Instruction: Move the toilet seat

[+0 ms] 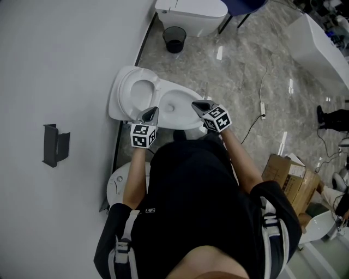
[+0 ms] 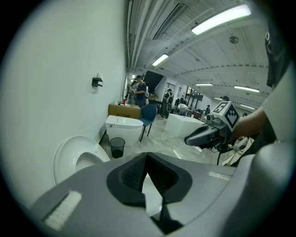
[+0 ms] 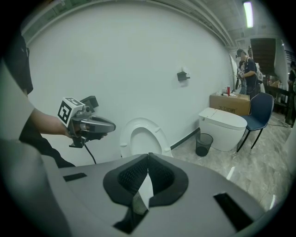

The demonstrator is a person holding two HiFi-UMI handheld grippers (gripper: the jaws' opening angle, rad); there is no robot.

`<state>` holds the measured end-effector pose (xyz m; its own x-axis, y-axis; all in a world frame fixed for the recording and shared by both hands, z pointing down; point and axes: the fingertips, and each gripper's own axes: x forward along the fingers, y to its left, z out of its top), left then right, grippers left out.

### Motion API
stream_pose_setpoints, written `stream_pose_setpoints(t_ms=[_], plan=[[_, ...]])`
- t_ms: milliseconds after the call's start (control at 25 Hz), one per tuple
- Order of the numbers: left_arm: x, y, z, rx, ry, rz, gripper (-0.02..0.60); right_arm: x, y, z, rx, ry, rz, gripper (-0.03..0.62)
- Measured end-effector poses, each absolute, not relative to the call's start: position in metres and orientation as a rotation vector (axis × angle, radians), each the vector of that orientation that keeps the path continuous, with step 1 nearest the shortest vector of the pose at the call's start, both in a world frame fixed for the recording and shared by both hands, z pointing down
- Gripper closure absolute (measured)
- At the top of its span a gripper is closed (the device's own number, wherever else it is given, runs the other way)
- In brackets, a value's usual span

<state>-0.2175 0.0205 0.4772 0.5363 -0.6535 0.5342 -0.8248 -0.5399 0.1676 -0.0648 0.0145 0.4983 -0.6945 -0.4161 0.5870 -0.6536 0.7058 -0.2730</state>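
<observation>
While I watched through the head camera, the toilet seat (image 1: 135, 91) stood raised. Its white ring was tipped back against the wall (image 1: 65, 65) behind the open bowl (image 1: 177, 106). I judged that it rested there by its own lean and needed no holding. Both gripper views agreed, showing the ring upright with the bowl below and in front of it.

The left gripper (image 1: 151, 113) hovered over the near left of the bowl and the right gripper (image 1: 197, 105) over its right side. Both were pitched downward, and neither touched the seat. Each gripper's own view showed its jaws clenched tip to tip with nothing in them. The pale sliver behind the pads was only porcelain beyond, not a thing gripped. I took the closed jaws as blunt tips, better suited to nudging or hooking a smooth ring than to pinching it. Flanking the bowl gave either hand a short reach to the ring.

Such a scene fitted a seat that had been swung up and let go, or one standing up and due to come down. I could not tell which. Being hinged and glossy, the seat would likely fall hard once tipped past its balance.

A waste bin (image 1: 174, 39) and a second toilet (image 1: 191, 13) stood well apart, farther along the wall.
</observation>
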Motion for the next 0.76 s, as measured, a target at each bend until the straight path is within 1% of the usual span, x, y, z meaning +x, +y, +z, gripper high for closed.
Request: stream_pose_setpoints(t_ms=[760], plan=[[-0.2185, 0.0146, 0.4822, 2.363, -1.212, 0.596, 0.581, -0.0628, 0.0112, 0.5033, 0.785, -2.414, 0.635, 0.591]])
